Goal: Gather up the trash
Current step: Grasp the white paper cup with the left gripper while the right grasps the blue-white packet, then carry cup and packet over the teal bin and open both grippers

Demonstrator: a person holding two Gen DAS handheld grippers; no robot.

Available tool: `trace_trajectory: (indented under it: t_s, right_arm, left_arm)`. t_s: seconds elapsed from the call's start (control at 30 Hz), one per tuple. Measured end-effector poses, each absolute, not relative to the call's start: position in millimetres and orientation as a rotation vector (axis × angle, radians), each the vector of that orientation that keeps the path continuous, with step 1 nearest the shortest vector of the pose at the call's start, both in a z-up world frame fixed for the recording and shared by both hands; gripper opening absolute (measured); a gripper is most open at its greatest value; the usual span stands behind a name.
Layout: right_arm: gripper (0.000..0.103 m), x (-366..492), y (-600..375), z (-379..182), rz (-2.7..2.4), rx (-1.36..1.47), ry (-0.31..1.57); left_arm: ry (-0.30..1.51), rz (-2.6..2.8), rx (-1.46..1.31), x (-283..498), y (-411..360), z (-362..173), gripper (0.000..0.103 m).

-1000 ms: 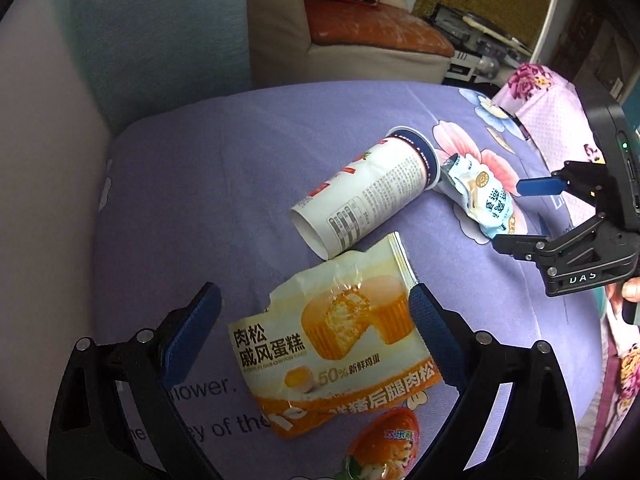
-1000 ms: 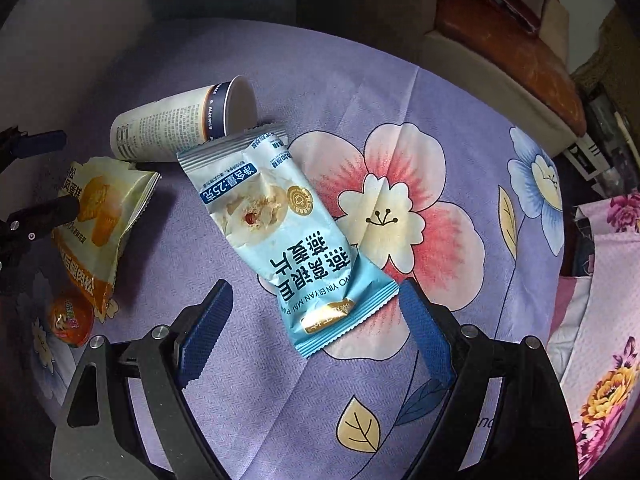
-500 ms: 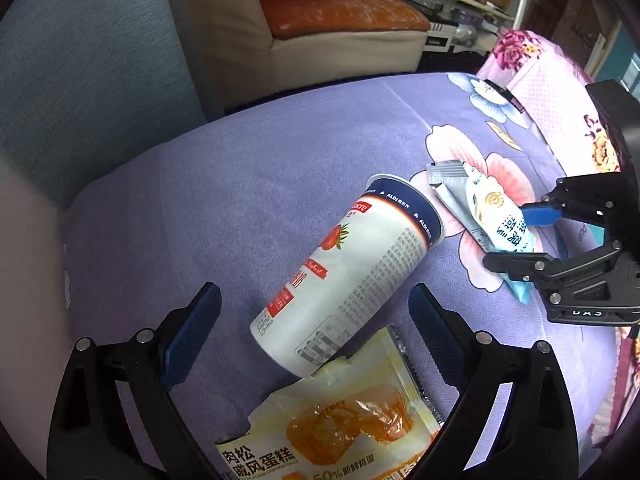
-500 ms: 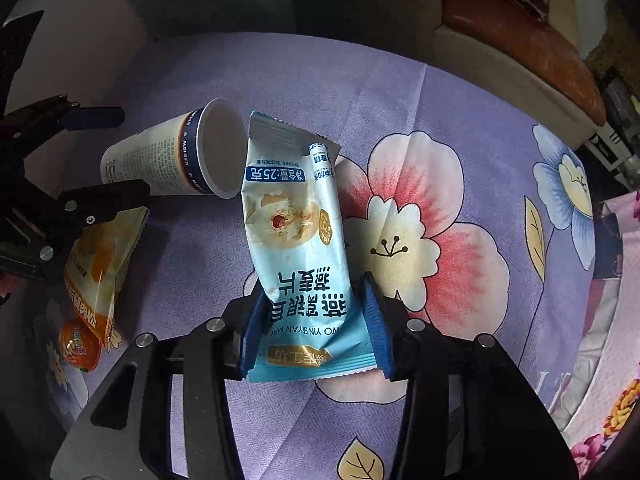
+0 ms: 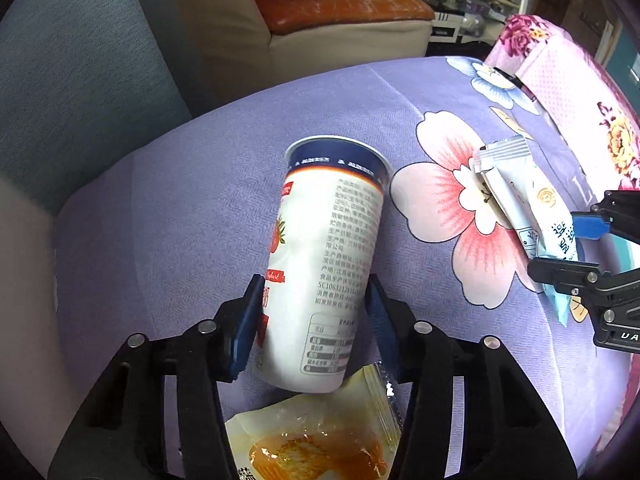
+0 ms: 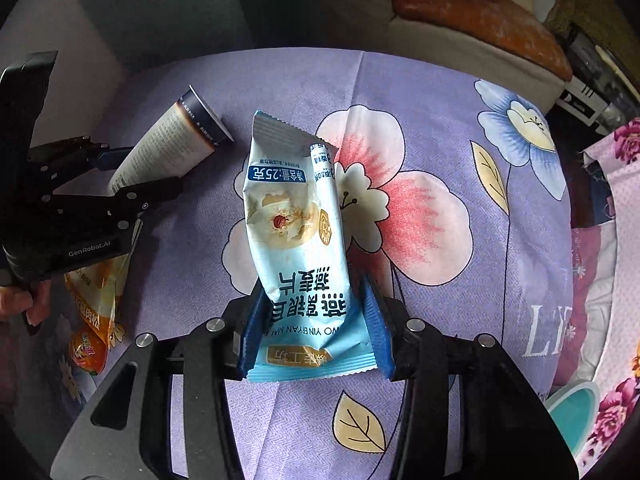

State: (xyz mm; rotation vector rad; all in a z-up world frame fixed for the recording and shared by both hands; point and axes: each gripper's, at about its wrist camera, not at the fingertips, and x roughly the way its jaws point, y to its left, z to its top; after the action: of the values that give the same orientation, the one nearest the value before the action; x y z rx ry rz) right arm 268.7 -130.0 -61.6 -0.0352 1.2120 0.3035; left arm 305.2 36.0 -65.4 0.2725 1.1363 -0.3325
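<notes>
A white paper cup (image 5: 328,248) with a dark blue rim lies on its side on the purple floral cloth (image 5: 180,220). My left gripper (image 5: 314,292) is closing on it, its blue pads against the cup's two sides. In the right wrist view the same cup (image 6: 172,148) sits in the left gripper (image 6: 140,170) at far left. My right gripper (image 6: 312,308) is shut on the lower end of a light blue snack packet (image 6: 296,240), which stands up off the cloth. The left wrist view shows this packet (image 5: 524,208) in the right gripper (image 5: 560,248) at the right edge.
A torn yellow cake wrapper (image 5: 320,440) lies just below the cup, and a small orange packet (image 6: 88,350) lies beside it. A pink floral fabric (image 5: 580,92) borders the cloth on the right. Behind stand a beige seat with an orange cushion (image 5: 340,4) and a grey-blue backrest (image 5: 80,80).
My left gripper moved from over the yellow wrapper up to the cup and closed around it. My right gripper closed on the blue packet and lifted its far end off the cloth.
</notes>
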Motion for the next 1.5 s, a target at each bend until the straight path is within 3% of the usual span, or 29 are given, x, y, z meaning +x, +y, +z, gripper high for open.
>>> trace_trajectory:
  t_s: [0.83,1.5]
  right_arm:
    - [0.043,101.3,-250.5,-59.3,0.137,0.297,1.161]
    - [0.043,20.8,-372.0,-39.8,-0.008,0.494,0.990]
  left_arm:
    - [1.123,-0.453,0.186,148.0,-64.3,-44.8,0.048]
    - [1.132,-0.578,0.210,96.2,-188.6,-28.0,0.048]
